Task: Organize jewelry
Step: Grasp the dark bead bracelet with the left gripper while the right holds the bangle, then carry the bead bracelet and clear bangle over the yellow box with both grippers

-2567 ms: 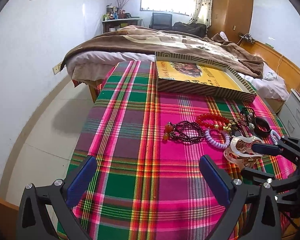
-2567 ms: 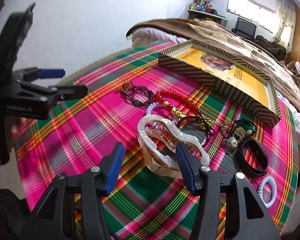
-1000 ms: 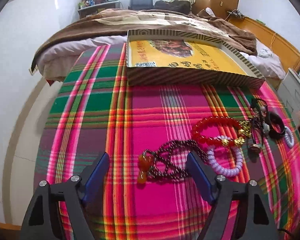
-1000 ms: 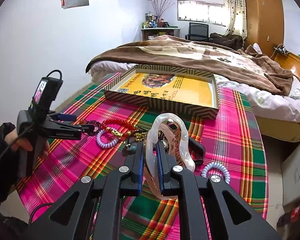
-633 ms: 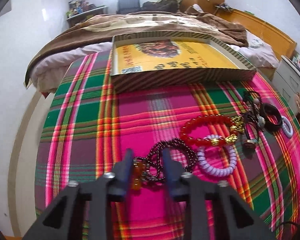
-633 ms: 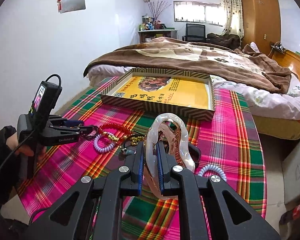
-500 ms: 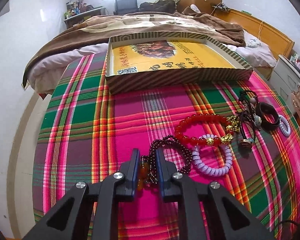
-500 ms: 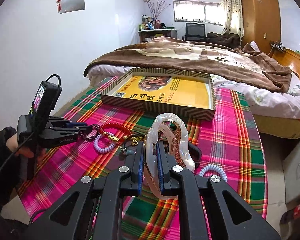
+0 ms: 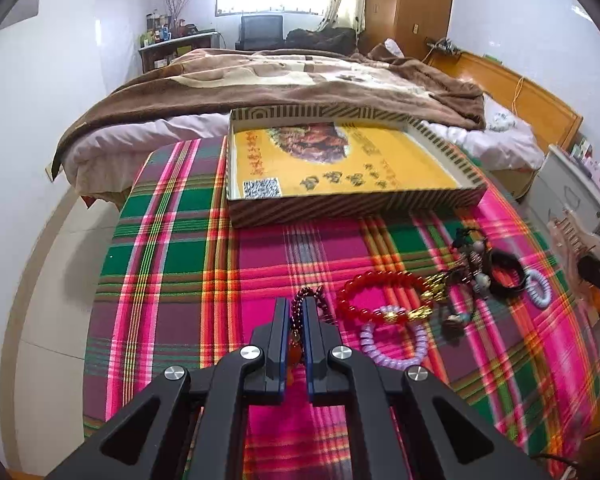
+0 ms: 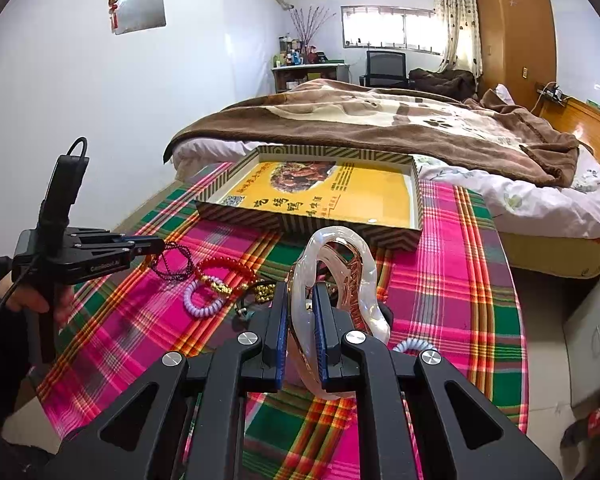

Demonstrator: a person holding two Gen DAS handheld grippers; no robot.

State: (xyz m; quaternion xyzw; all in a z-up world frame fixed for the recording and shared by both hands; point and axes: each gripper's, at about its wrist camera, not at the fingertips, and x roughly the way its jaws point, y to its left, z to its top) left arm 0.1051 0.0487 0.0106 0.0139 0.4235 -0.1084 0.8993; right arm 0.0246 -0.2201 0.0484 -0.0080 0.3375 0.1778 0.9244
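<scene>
My left gripper [image 9: 297, 308] is shut on a dark maroon bead bracelet [image 9: 311, 300] with an orange pendant, lifting one end off the plaid cloth; in the right wrist view the bracelet [image 10: 173, 261] dangles from the left gripper [image 10: 158, 246]. My right gripper [image 10: 301, 300] is shut on a pearly white and rose-gold hair claw clip [image 10: 340, 276], held above the table. A red bead bracelet [image 9: 380, 294], a lilac coil band [image 9: 392, 342] and a tangle of dark bracelets [image 9: 488, 268] lie on the cloth. The striped box with a yellow floor [image 9: 340, 168] stands behind them.
A pale blue coil band [image 9: 538, 286] lies at the right near the dark bracelets. The table's left edge drops to a tiled floor. A bed with a brown blanket [image 10: 400, 120] sits just beyond the box. A white drawer unit [image 9: 572, 188] stands at the right.
The left gripper's jaws closed around the maroon bracelet and rose, pulling it up off the cloth. The right gripper kept still with the claw clip.
</scene>
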